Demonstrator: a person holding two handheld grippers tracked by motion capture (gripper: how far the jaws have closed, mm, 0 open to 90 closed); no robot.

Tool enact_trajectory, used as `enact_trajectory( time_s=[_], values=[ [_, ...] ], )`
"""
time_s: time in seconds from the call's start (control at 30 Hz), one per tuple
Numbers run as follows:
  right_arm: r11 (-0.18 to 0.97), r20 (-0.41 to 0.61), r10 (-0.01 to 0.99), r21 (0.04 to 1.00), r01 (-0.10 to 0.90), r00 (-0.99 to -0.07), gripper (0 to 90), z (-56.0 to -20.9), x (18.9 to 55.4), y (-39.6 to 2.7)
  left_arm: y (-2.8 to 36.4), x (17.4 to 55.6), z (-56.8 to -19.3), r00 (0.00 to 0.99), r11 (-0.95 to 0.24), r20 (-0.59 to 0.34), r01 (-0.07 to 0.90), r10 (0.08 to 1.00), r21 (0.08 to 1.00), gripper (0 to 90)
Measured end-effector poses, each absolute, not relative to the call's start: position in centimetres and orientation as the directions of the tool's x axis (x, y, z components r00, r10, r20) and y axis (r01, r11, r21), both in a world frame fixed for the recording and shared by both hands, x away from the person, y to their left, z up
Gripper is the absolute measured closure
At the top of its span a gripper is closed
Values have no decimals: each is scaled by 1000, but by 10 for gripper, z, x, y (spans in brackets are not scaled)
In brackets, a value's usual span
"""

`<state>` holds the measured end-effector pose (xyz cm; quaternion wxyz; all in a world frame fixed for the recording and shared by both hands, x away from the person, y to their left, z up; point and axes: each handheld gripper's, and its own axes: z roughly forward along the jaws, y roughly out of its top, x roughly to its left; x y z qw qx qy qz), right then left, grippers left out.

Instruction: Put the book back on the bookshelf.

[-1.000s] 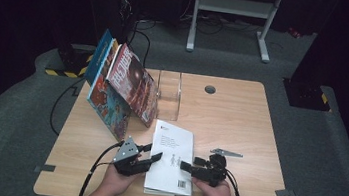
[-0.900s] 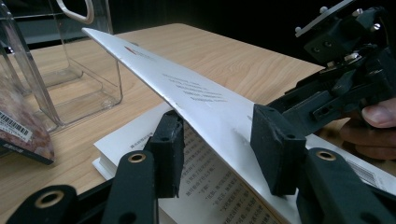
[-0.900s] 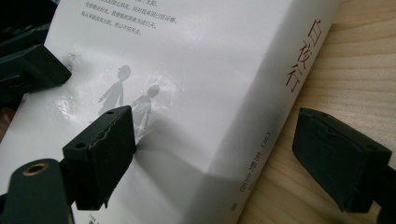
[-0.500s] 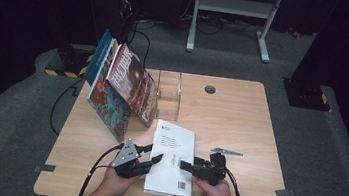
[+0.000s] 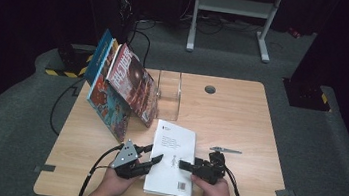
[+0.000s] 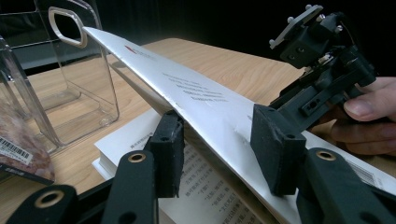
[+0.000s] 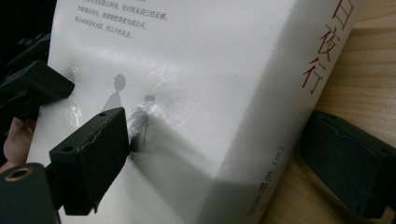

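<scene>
A white book [image 5: 172,158] lay flat on the wood table [image 5: 240,121], at the near edge btwn the 2 hands; its cover [image 6: 196,88] was lifted up a bit on the left side, w/ printed pages showing under it. The left gripper [image 5: 154,154] had one jaw under the cover & one on top; jaws were partly closed around the cover, but I can't tell if they squeezed it. The right gripper [image 5: 185,165] pushed one jaw down on the cover, making a dent; its other jaw sat on the table just past the book's spine; jaws wide. A clear plastic holder [image 5: 169,95] stood behind the book; more books [image 5: 123,89] leaned at the back left.
</scene>
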<state>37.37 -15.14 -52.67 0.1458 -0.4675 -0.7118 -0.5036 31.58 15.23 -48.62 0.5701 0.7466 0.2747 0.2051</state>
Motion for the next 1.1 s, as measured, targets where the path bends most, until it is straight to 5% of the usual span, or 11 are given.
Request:
enact_trajectory(
  time_s=[1.1],
  values=[
    [60, 401, 669, 810, 583, -626, 232, -489, 345, -162, 138, 328, -480, 775, -180, -44, 200, 630, 963, 569]
  ],
)
